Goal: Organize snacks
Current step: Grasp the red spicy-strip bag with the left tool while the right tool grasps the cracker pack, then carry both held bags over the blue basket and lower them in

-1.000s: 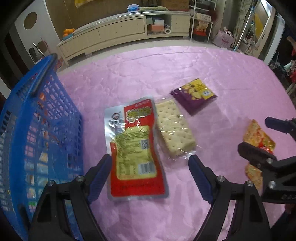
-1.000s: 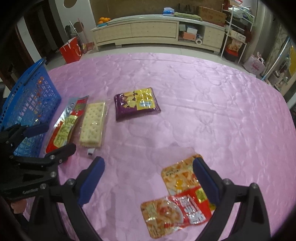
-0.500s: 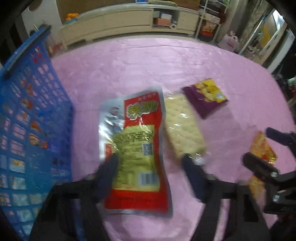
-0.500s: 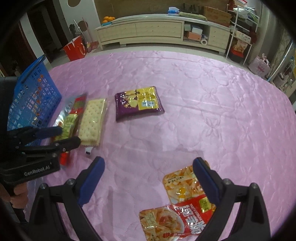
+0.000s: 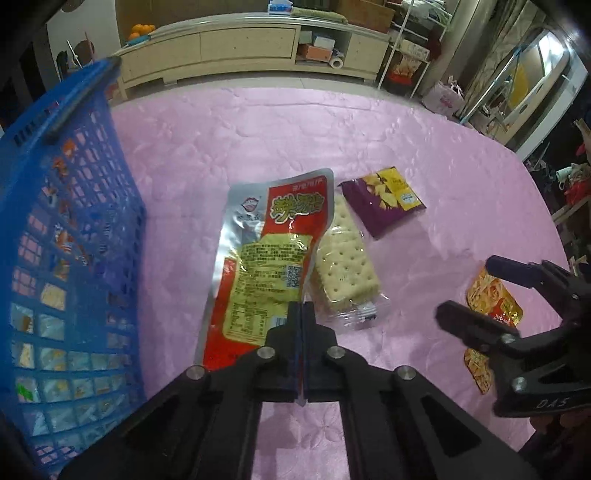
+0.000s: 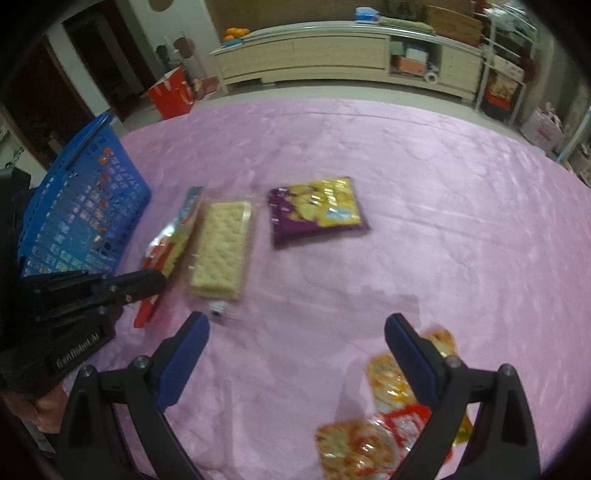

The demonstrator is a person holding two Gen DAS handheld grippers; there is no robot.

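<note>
So the left gripper [image 5: 302, 314] has just snapped closed, and it's pinching the near end of the long red-and-silver snack pouch [image 5: 269, 258]. The jaws are pressed flat together with the wrapper's edge caught between them. From the right wrist view that pouch looks tipped up on its side rather than lying flat, though that shot is a bit blurry, so take it loosely.

The pouch sits toward the left edge of the pink quilted bedspread [image 5: 258, 147], right next to the blue plastic basket [image 5: 66, 240], which stands at that left edge with a bunch of small packets showing through its mesh. Just beside the pouch on the other side is a clear-wrapped cracker pack [image 5: 345, 266], touching or overlapping it along the long edge. A little further toward the middle of the surface there's a purple and yellow chip bag [image 5: 384, 206], lying apart from the crackers.

The right gripper [image 6: 295, 343] hangs over the near right part of the bedspread with its blue-padded jaws spread wide and nothing between them. Under it, near the front edge, are a couple of orange-and-red snack packets [image 6: 384, 424] overlapping each other.

Off the far edge there's a long cream cabinet [image 5: 236, 48] along the wall with some oranges [image 5: 142, 28] on top.
</note>
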